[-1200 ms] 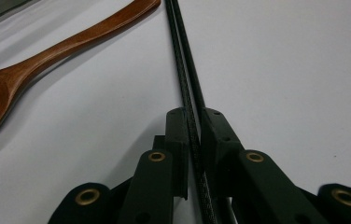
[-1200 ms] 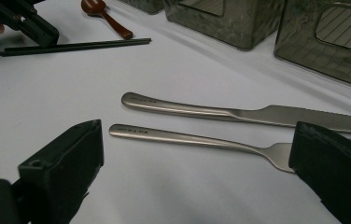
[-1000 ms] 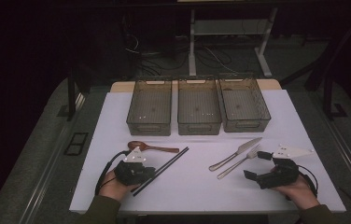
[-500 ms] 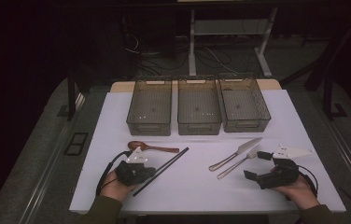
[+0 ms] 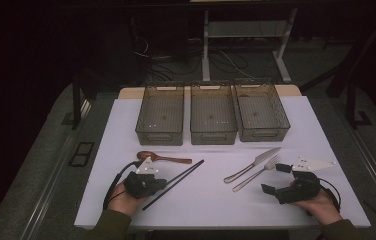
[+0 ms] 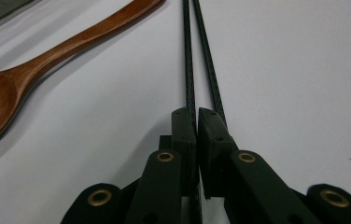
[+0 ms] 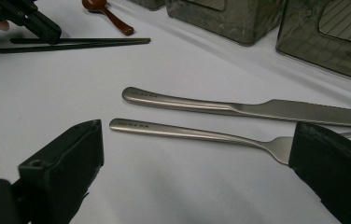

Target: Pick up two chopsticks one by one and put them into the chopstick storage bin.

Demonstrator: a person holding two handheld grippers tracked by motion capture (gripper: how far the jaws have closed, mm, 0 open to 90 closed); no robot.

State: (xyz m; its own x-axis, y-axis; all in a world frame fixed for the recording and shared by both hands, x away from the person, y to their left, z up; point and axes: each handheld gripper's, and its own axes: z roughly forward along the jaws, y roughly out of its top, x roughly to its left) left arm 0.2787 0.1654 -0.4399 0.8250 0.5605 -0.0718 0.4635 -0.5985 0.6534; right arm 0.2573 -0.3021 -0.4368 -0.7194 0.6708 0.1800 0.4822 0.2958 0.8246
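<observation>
Chopsticks (image 6: 197, 70) lie on the white table (image 5: 326, 135), just right of the wooden spoon (image 6: 38, 70), and the left gripper (image 6: 197, 122) is clamped on the pair near one end — whether both sticks sit between the jaws is hard to say from here. Over on the right, the right gripper (image 7: 197, 154) rests wide open, its jaws either side of the fork (image 7: 192, 132). The knife (image 7: 239, 106) lies just beyond it, with three bins (image 5: 211, 120) along the back.

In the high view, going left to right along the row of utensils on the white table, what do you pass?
Wooden spoon → black chopsticks → knife → fork.
</observation>
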